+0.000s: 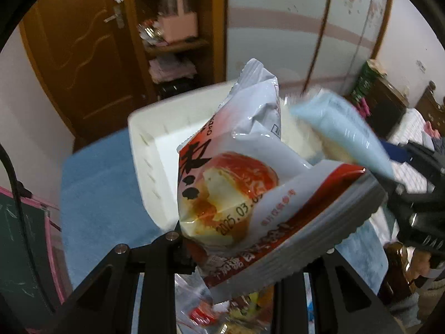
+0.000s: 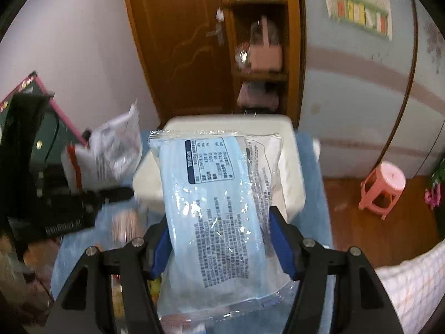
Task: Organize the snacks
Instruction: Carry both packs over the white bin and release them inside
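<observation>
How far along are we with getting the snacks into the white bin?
Done: nothing visibly binned; the white bin shows bare floor. In hand: the left gripper holds a red-and-white bun packet, the right gripper a blue packet. Left: dropping both in, then the loose snacks underneath.

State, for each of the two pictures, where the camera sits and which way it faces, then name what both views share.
Left wrist: on the left gripper, looking down along it at the red-and-white snack packet it clamps.
Right wrist: on the right gripper, looking down at the blue packet it holds.
Shared: the white bin, the blue cloth, each other's gripper and the wooden door.
</observation>
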{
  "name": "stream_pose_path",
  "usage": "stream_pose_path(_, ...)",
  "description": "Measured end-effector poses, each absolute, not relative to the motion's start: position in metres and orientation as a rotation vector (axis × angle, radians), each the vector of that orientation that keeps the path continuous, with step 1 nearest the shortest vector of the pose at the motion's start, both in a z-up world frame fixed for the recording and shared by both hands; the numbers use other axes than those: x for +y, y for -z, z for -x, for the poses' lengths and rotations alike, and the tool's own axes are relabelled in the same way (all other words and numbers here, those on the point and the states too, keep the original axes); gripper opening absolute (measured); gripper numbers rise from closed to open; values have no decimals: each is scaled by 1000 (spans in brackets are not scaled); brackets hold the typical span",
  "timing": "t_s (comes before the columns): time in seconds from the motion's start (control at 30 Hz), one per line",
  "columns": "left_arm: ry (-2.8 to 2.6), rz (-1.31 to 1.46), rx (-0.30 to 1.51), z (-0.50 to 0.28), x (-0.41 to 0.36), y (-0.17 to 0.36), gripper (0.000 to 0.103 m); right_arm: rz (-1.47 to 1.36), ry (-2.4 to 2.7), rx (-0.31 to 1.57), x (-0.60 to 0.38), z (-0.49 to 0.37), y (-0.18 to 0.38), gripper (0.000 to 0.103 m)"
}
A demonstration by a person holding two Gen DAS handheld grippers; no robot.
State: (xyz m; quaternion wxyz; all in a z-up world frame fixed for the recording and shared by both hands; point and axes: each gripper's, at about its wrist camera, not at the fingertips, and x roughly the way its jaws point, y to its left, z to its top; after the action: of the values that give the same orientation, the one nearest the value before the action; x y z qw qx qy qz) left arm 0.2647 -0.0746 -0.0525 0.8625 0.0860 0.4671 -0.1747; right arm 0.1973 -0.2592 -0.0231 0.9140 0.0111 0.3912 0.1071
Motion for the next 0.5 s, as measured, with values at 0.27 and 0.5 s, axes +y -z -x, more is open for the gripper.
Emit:
stream_pose_path(0.27, 289, -128, 948, -322, -62, 45, 26, -31, -170, 745, -245, -271, 1, 65)
stream_pose_path(0.5, 255, -122, 977, -360, -71, 73, 26, -38, -118, 820, -237, -316, 32, 67)
